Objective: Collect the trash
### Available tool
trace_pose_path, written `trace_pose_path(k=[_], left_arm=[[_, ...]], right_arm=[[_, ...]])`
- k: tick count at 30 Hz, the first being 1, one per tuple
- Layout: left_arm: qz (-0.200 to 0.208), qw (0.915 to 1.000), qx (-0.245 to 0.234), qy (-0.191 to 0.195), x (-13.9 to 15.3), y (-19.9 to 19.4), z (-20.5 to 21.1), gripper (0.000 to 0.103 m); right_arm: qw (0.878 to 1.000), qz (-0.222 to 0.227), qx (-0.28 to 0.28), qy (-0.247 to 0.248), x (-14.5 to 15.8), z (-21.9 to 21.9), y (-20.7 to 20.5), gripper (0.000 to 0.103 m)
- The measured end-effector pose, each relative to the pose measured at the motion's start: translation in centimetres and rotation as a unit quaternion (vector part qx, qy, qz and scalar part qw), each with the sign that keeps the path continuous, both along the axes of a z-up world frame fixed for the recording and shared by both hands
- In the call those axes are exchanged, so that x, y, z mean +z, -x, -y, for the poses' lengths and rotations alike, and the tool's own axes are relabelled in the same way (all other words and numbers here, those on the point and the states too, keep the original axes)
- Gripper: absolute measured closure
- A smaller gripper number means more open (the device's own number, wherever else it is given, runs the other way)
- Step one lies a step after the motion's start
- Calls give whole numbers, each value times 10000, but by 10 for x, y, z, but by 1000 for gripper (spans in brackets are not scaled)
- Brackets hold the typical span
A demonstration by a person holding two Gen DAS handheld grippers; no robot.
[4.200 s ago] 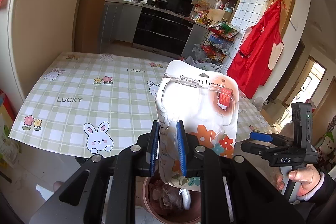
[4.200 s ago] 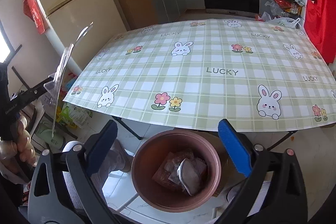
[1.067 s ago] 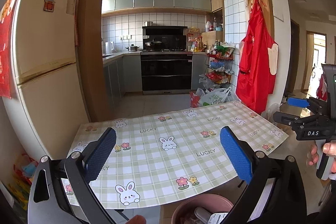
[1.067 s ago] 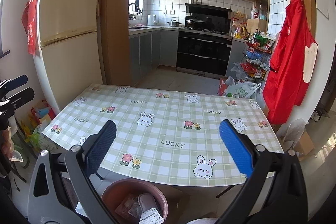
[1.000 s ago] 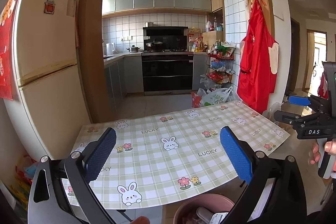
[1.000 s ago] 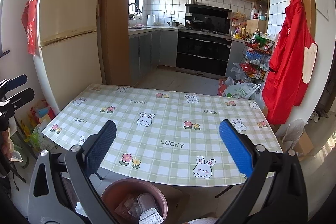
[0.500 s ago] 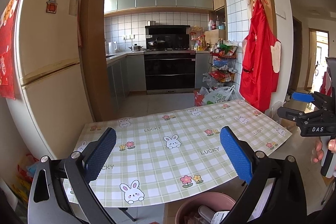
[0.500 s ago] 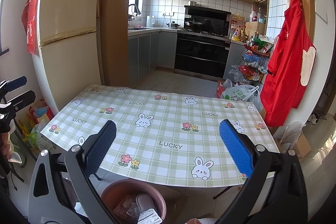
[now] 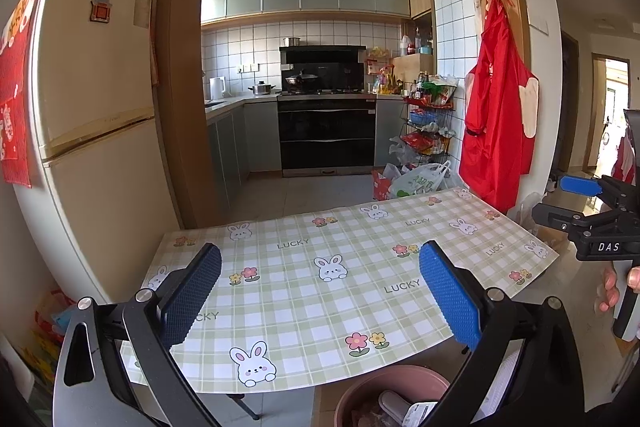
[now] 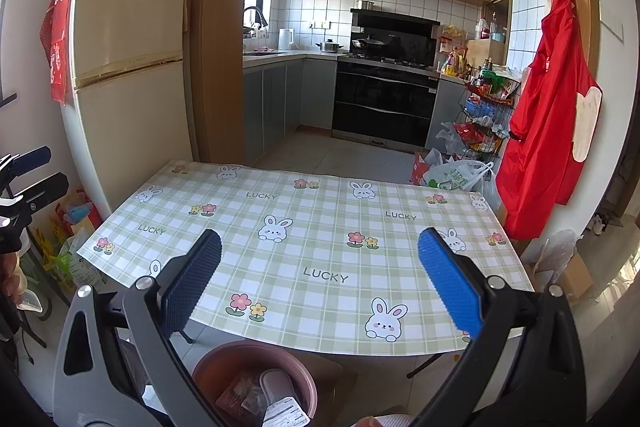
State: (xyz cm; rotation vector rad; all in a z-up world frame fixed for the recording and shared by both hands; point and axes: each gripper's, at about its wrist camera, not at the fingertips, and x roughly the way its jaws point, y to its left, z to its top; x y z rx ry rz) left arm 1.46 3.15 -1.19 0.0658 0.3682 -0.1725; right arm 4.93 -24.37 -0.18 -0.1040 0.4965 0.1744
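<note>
A pink round bin [image 10: 256,375] stands on the floor just below the table's near edge, with wrappers and packaging [image 10: 276,403] inside; it also shows in the left wrist view [image 9: 384,395]. My left gripper [image 9: 320,291] is open and empty, held above the near table edge. My right gripper [image 10: 320,287] is open and empty, held likewise. Each gripper shows at the edge of the other's view: the right one [image 9: 588,203], the left one [image 10: 32,171]. No trash shows on the table.
The table [image 10: 320,227] has a green checked cloth with rabbits and flowers. A cream fridge [image 10: 128,75] stands left. A kitchen with oven [image 10: 384,107], a wire rack [image 10: 484,115], plastic bags [image 10: 456,175] and a red apron [image 10: 552,107] lie behind and right.
The left gripper let go of the hook packaging, which now lies in the bin, and opened. Both grippers rose and tilted up; over the last second they barely moved.
</note>
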Motion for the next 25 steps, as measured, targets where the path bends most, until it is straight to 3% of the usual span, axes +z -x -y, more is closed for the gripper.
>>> trace_pose_path(k=[25], left_arm=[[-90,9999,21,-65,-4,0,1,6]], right_arm=[[10000,-25,-28,-4,-2,1,0,6]])
